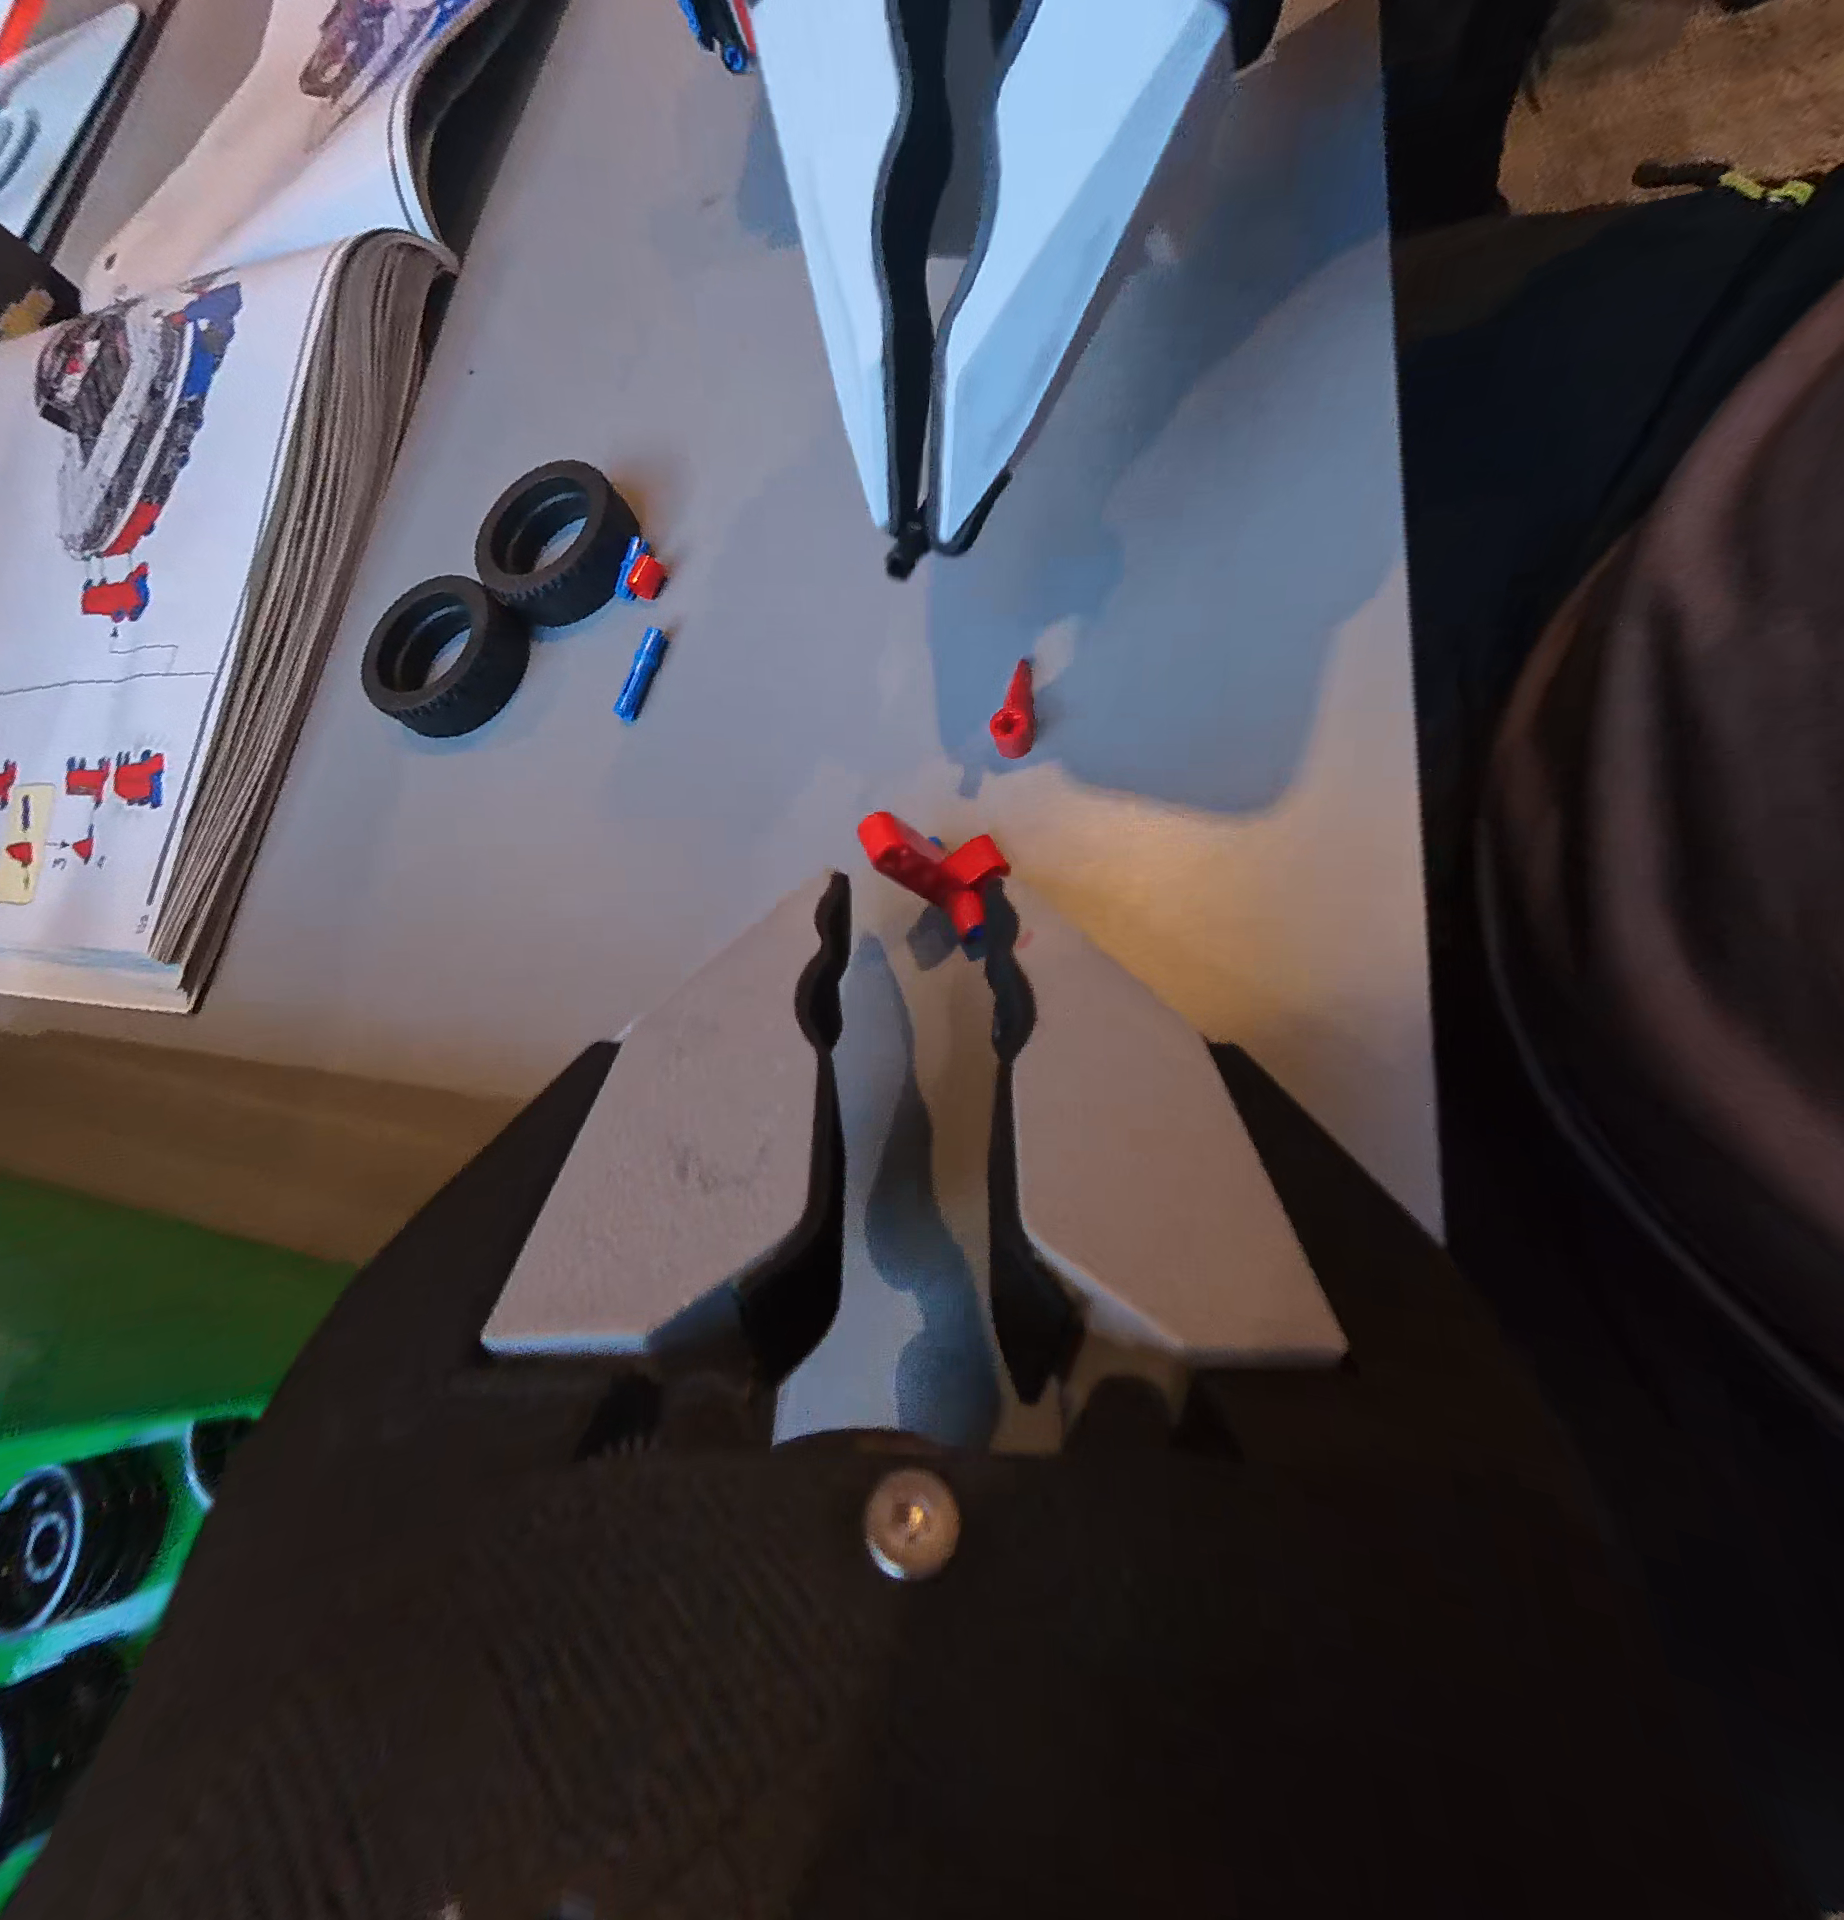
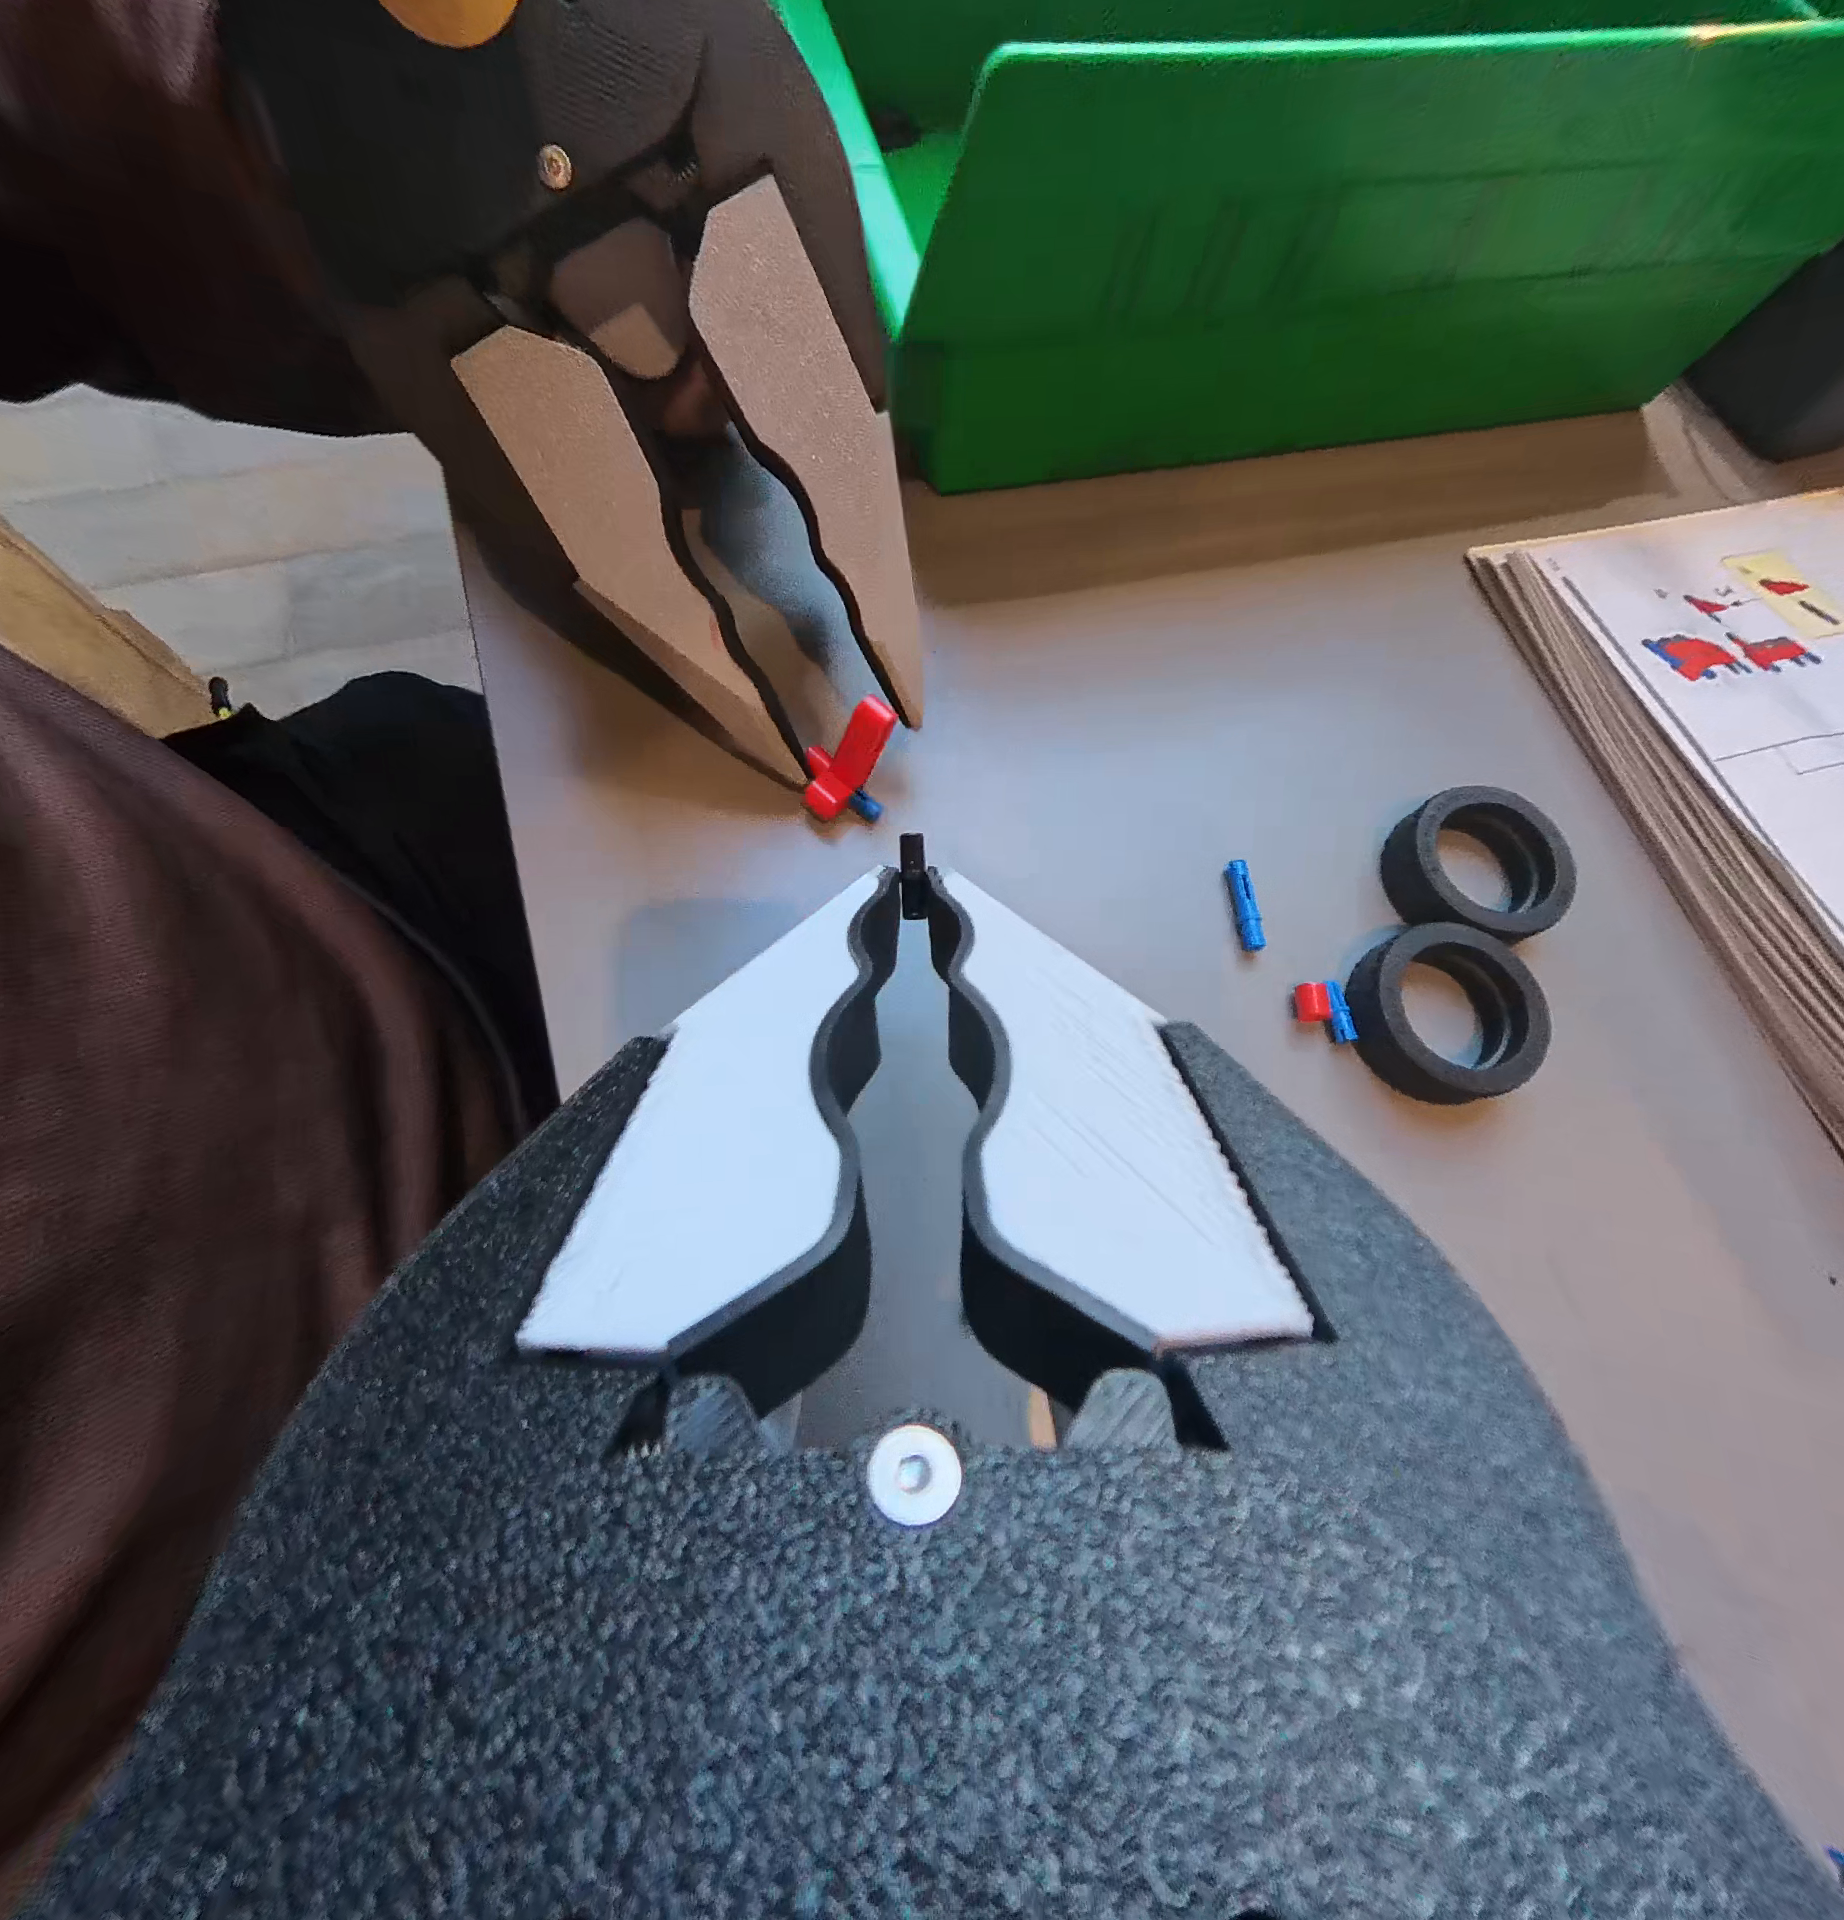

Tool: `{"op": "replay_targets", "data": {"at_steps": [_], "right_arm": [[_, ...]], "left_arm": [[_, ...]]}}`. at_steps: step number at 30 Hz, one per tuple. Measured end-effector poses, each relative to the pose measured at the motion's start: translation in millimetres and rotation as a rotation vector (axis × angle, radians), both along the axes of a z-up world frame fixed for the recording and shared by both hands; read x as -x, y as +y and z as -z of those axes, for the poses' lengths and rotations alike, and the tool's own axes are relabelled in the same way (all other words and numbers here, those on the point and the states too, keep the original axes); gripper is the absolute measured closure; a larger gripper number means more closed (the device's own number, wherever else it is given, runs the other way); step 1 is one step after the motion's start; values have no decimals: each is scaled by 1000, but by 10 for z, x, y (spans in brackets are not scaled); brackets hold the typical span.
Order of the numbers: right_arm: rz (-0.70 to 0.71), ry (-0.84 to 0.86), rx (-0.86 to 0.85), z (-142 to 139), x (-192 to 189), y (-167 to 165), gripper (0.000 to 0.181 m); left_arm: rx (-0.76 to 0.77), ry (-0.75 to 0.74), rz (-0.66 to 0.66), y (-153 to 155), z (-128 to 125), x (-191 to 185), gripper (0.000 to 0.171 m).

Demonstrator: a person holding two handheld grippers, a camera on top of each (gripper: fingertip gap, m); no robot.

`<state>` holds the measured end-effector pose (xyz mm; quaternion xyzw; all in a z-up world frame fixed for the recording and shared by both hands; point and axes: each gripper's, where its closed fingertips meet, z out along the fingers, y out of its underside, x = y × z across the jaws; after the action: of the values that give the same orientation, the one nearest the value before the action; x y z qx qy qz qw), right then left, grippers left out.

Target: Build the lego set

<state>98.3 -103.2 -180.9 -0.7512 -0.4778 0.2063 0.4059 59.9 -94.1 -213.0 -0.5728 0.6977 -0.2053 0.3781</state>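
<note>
left wrist view: the left gripper [image 1: 923, 914] is spread around the red piece [image 1: 933, 857] on the table [image 1: 689, 831]. right wrist view: a black pin [image 2: 913, 878] is pinched in the right gripper [image 2: 913, 883], its axis aimed at the red piece [image 2: 845, 764] just ahead.

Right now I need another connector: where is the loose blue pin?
The blue pin lies on the table, right of the right gripper in its view, beside the two tyres.
</note>
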Motion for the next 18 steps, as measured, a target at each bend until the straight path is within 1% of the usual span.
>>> {"op": "replay_targets", "data": {"at_steps": [4,8,11,15,18], "right_arm": [[-1,-6,5,26,-7,8,178],[-29,-15,-29,-3,50,-26,178],[-28,-45,-22,57,65,-28,178],[-45,-64,-31,98,108,-68,178],[-50,-69,-16,137,134,-87,178]], "left_arm": [[-4,-14,-21,2,-22,57,149],[11,-36,-23,-25,-64,81,149],[28,-19,-36,-6,-28,92,148],[27,-38,-39,-13,-74,83,149],[39,-36,-47,-14,-54,92,148]]}}
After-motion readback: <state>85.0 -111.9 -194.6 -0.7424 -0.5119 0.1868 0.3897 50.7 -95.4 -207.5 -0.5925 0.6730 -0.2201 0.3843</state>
